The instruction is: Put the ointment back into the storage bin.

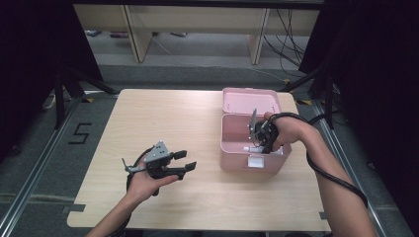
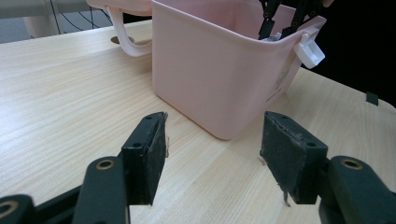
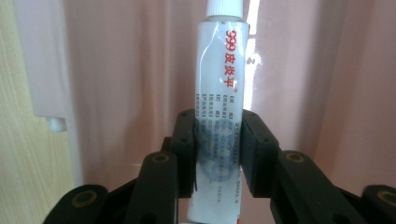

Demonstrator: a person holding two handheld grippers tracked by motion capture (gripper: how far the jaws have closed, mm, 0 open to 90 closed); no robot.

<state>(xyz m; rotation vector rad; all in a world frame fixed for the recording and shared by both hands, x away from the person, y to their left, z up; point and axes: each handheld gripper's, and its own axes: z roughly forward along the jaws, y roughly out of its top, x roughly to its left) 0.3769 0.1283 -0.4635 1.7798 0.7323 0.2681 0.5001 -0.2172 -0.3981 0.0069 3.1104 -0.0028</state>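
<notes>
A pink plastic box [image 1: 232, 148] stands open on the wooden table [image 1: 163, 123], its lid [image 1: 249, 101] tipped back. My right gripper [image 1: 261, 143] points down into the box. Its jaws are shut on a white ointment tube [image 3: 218, 116] with red print and a white cap, held upright against the pink inner wall [image 3: 130, 70]. My left gripper [image 1: 184, 160] is open and rests in a hand left of the box, a little apart from it. In the left gripper view the black pads [image 2: 149, 154] frame the near corner of the pink box [image 2: 210, 79], with bare wood between them.
A white latch [image 2: 312, 51] hangs on the box's front wall, and its handle [image 2: 123, 39] lies behind on the table. Black curtains close both sides. Desk legs and cables stand on the floor beyond the table's far edge.
</notes>
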